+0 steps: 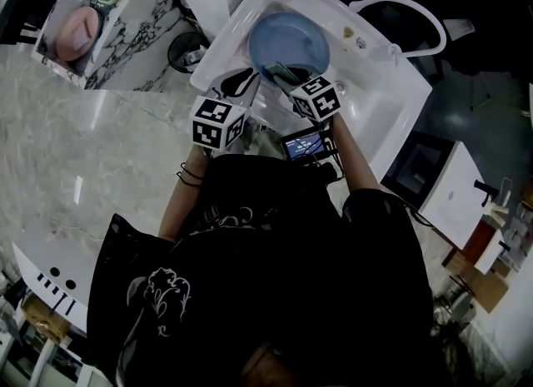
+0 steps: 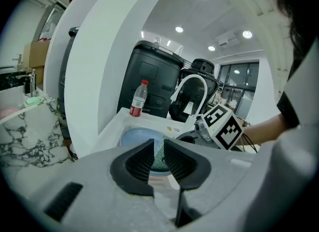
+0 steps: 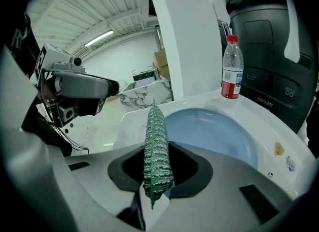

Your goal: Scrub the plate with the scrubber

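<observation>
White and glossy, the sink (image 1: 391,86) lies just ahead of the person, with both forearms reaching forward into it. The left gripper (image 2: 158,152) hovers at the plate's near-left edge, its ribbed black jaws a narrow gap apart with nothing between them. Beside it, the right gripper (image 3: 158,158) pinches the scrubber (image 3: 156,141), a green, glittery mesh pad held edge-on over the plate (image 3: 214,131). The plate is round, smooth and pale blue, and lies in the basin. Beyond it, a clear plastic bottle (image 3: 232,69) with a red label stands on the sink's rim.
</observation>
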Motion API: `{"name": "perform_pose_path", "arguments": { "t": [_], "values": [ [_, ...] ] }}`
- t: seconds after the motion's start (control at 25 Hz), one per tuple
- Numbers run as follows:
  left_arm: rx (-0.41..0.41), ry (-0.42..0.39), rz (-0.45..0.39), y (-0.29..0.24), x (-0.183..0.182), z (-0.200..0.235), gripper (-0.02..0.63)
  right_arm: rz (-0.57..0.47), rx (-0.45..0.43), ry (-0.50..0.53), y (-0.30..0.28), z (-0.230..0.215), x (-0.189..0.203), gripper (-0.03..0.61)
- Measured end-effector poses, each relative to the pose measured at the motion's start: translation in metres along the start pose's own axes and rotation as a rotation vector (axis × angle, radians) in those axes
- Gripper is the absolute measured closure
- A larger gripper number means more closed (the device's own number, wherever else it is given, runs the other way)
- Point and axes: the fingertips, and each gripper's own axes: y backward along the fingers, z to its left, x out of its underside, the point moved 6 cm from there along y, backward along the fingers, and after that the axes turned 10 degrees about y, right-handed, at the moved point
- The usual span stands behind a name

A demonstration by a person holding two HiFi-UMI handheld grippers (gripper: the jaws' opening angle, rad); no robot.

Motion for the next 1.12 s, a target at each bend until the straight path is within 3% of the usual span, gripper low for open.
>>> {"name": "perform_pose_path", "arguments": {
  "t": [0.16,0.4,0.68,0.96,1.12],
  "values": [
    [0.006,-0.002,0.003,-0.002,-0.001,-0.002,0.552,0.010,-0.040,0.042,-0.001,-0.002,-0.004,0.488],
    [-0.005,-0.008,-0.007,-0.005,-0.007,0.000,0.552,-0.013,0.137,0.020,0.006,-0.049,-0.003,0.488],
    [-0.012,-0.001,-0.002,-0.010,-0.008,0.002,0.552,0.046,0.244,0.099,0.008,-0.118,-0.003,0.488],
    [-0.008,-0.002,0.016,-0.017,-0.004,-0.003,0.552,0.116,0.259,0.275,-0.001,-0.148,-0.008,0.489],
    [-0.014,0.002,0.018,-0.018,-0.004,-0.003,0.552,0.135,0.238,0.261,-0.010,-0.150,0.001,0.488]
  ]
}}
